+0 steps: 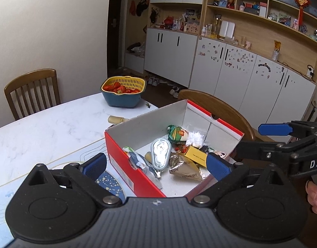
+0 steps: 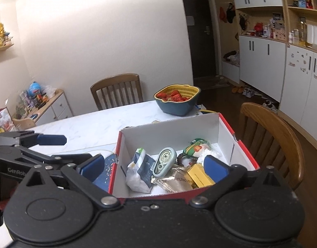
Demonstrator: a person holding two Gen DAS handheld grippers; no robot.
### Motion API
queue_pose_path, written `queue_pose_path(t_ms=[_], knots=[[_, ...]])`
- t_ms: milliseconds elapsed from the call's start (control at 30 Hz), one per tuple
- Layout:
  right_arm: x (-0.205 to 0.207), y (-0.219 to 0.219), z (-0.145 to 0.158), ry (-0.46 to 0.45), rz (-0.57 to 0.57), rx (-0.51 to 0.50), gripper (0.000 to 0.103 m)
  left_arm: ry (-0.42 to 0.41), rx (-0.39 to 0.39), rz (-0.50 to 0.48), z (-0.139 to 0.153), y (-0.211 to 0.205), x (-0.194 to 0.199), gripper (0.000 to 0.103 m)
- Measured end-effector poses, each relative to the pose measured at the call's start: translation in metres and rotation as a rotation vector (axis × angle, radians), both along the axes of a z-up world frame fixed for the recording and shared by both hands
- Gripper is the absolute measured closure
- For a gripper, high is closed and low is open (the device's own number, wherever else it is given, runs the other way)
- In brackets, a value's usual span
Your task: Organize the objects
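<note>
box: one red cardboard shoebox with white inside [image 1: 125,161], long axis running away from both claws, right ahead between their fingers
inside: one pale green oval tape dispenser [image 1: 160,153], one yellow carton [image 1: 196,156], several wrappers
left claw [image 1: 156,165]: wide, empty
right claw [image 2: 153,166]: wide, empty
beyond: one strawberry basket [image 1: 123,91]

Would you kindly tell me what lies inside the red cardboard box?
Red cardboard box: pale-green correction-tape dispenser, yellow carton, gold foil packet, white-blue pouch. Anything beneath them is hidden.
</note>
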State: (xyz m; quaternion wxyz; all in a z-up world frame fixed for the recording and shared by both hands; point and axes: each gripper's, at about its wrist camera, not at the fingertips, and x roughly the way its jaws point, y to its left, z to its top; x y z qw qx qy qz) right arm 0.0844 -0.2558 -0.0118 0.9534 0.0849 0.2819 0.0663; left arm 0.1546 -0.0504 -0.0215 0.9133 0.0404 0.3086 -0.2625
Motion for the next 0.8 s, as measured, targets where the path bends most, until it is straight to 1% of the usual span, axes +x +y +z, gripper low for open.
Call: queue_pose_path(t_ms=[133,267,500,800], knots=[[-0.005,0.001,-0.003,0.000,-0.026,0.007,0.001,0.004,0.006,-0.006,-0.003,0.000,-0.003,0.000],[-0.009,0.001,-0.005,0.005,-0.044,0.011,0.001,-0.018,0.023,0.000,-0.006,-0.002,-0.007,0.000],[-0.015,0.001,-0.008,0.013,-0.058,0.022,0.001,-0.031,0.028,-0.014,-0.007,-0.003,-0.010,0.000],[-0.019,-0.001,-0.010,0.019,-0.074,0.031,0.001,-0.019,0.023,-0.022,-0.008,-0.001,-0.009,0.000]])
